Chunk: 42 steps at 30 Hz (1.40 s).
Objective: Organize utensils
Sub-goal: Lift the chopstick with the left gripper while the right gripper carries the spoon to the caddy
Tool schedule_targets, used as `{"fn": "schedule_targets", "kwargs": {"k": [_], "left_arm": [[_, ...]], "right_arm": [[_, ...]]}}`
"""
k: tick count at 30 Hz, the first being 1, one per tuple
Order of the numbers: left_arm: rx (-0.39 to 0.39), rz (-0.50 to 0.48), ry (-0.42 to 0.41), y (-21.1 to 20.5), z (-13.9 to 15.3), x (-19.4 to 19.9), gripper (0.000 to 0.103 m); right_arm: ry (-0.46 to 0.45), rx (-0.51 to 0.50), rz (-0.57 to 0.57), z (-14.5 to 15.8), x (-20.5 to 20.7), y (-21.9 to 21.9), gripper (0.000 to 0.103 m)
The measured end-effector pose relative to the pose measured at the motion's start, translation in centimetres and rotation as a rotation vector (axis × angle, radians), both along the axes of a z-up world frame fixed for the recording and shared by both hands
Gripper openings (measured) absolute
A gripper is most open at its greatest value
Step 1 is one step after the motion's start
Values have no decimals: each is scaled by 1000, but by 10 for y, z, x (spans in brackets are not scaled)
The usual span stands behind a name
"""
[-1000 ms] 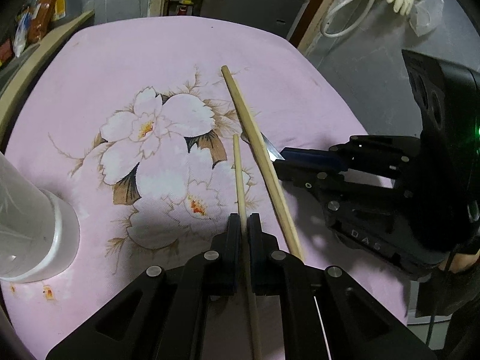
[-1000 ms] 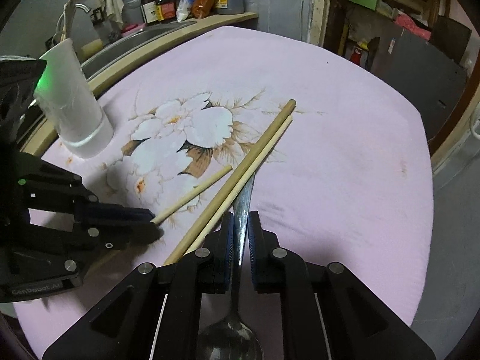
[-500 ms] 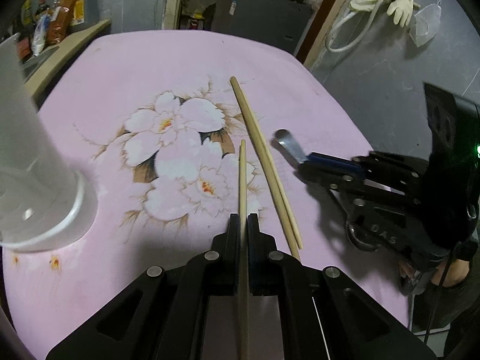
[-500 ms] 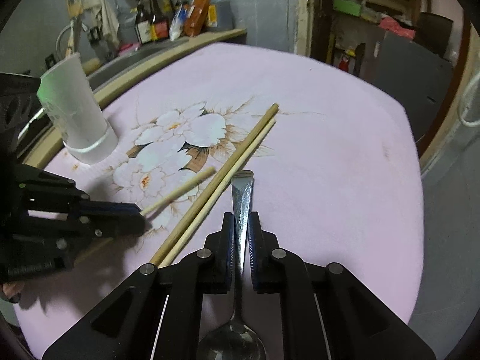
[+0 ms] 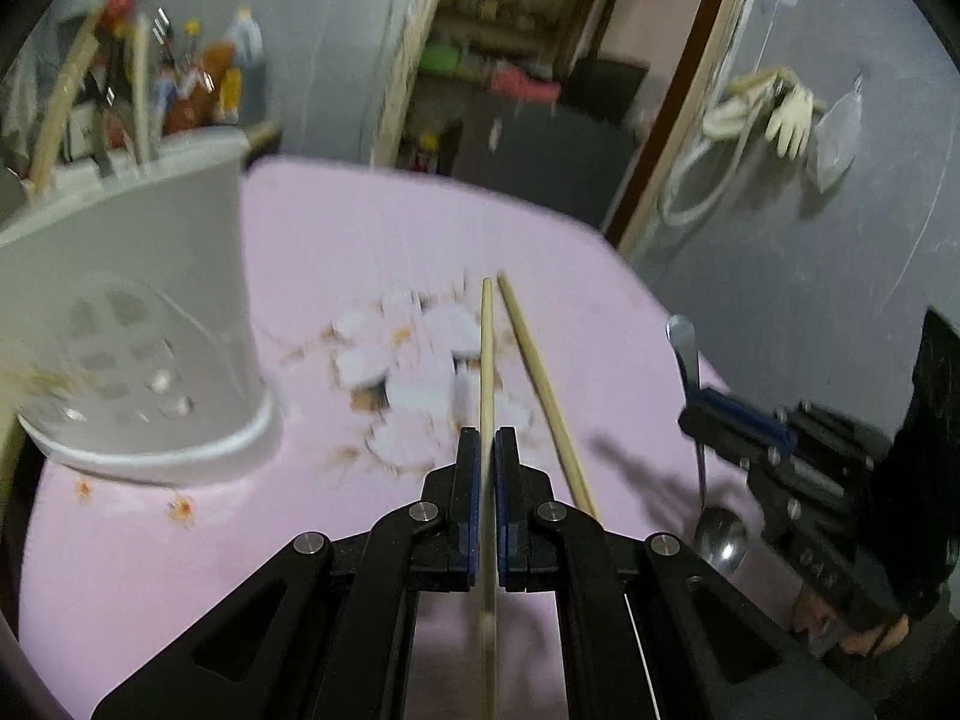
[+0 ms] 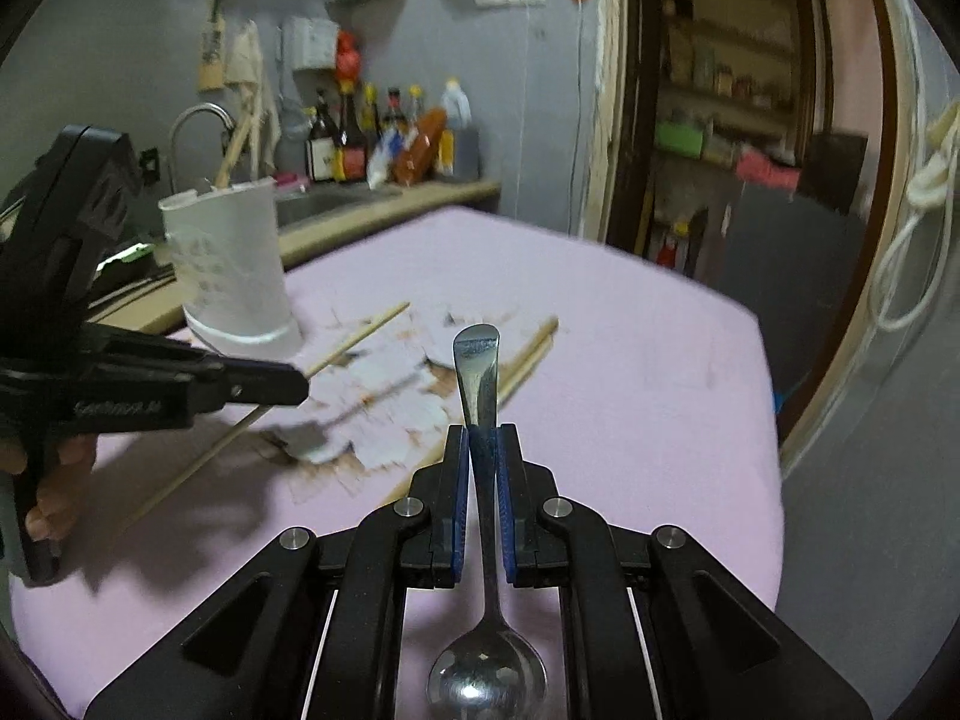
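My left gripper [image 5: 487, 438] is shut on a wooden chopstick [image 5: 487, 354], held off the pink flowered tablecloth [image 5: 372, 246]. A white perforated utensil holder [image 5: 138, 324] stands close on the left, with sticks in it. A pair of chopsticks [image 5: 540, 384] lies on the cloth just right of the held one. My right gripper [image 6: 482, 435] is shut on the handle of a metal spoon [image 6: 477, 360], bowl toward the camera. In the right wrist view the left gripper [image 6: 300, 384] holds its chopstick [image 6: 360, 336] in front of the holder [image 6: 234, 264].
A counter behind the table carries sauce bottles [image 6: 384, 138] and a sink tap [image 6: 198, 120]. Gloves and a hose [image 5: 780, 108] hang on the grey wall to the right. A doorway with shelves lies past the table's far edge. A person's hand [image 6: 54, 480] grips the left tool.
Both grippers have risen and tipped upward, lifting the chopstick and the spoon off the cloth. The white holder now looms larger in the left wrist view.
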<state>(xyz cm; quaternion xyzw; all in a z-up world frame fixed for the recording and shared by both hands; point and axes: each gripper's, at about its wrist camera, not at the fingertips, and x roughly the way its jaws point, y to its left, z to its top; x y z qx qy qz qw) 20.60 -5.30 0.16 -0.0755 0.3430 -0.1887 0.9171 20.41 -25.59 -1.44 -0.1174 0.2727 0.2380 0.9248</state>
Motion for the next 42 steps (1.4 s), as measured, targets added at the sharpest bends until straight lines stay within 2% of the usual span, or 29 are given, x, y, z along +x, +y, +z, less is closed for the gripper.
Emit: {"fn": "schedule_targets", "kwargs": {"k": [4, 9, 12, 18, 22, 29, 35, 42], "left_arm": [[-48, 22, -117, -3, 8, -12, 2], [-80, 33, -222, 0, 15, -27, 2], [-80, 28, -232, -2, 13, -28, 2], [-96, 36, -218, 5, 12, -25, 3], [-115, 43, -232, 9, 14, -26, 2], [-145, 62, -292, 12, 19, -32, 2], [-149, 81, -315, 14, 25, -34, 2], [-160, 131, -414, 27, 42, -38, 3]], "right_arm": [[-126, 9, -3, 8, -16, 5, 6], [-220, -3, -5, 11, -30, 11, 6], [-253, -14, -12, 12, -34, 13, 3], [-243, -24, -12, 10, -34, 14, 2], [-268, -25, -23, 12, -39, 12, 1], [-374, -25, -45, 18, -55, 13, 0], [-405, -17, -51, 23, -55, 17, 0], [-441, 21, -44, 40, -51, 23, 0]]}}
